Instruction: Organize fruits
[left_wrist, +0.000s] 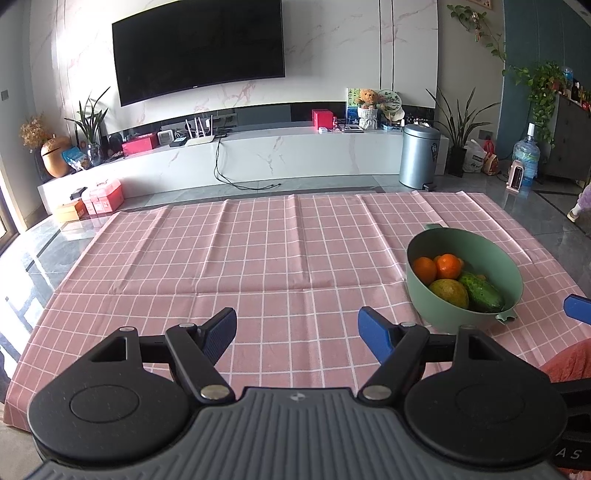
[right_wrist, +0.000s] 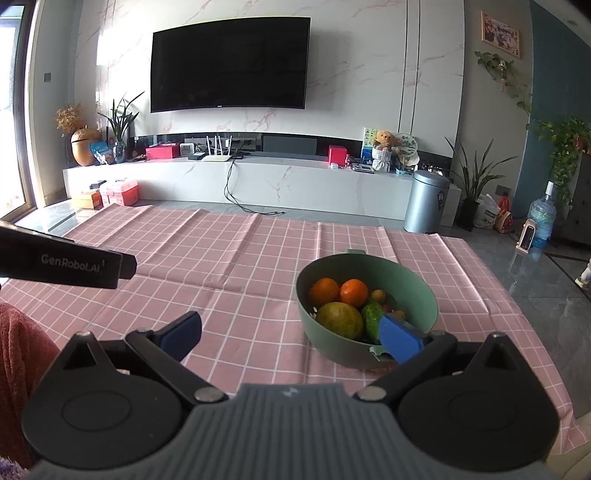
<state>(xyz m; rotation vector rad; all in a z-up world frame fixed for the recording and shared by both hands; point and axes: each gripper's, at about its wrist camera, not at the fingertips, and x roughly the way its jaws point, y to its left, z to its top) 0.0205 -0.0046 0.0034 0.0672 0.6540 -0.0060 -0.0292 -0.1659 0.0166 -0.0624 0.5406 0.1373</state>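
Observation:
A green bowl (left_wrist: 424, 291) stands on the pink checked tablecloth (left_wrist: 258, 258) at the right. It holds two oranges (left_wrist: 447, 265), a yellow-green round fruit (left_wrist: 450, 292) and a green cucumber (left_wrist: 482, 291). My left gripper (left_wrist: 297, 332) is open and empty, left of the bowl. In the right wrist view the bowl (right_wrist: 424, 299) holds the same fruits (right_wrist: 340, 319) plus some small ones. My right gripper (right_wrist: 291, 330) is open and empty, with its right finger (right_wrist: 399, 338) in front of the bowl's near rim.
The table's far edge meets a grey tiled floor. Beyond stand a white TV bench (left_wrist: 258, 155), a metal bin (left_wrist: 419, 155) and plants. The left gripper's body (right_wrist: 62, 264) shows at the left of the right wrist view. A red cloth (right_wrist: 18, 350) lies at the near left.

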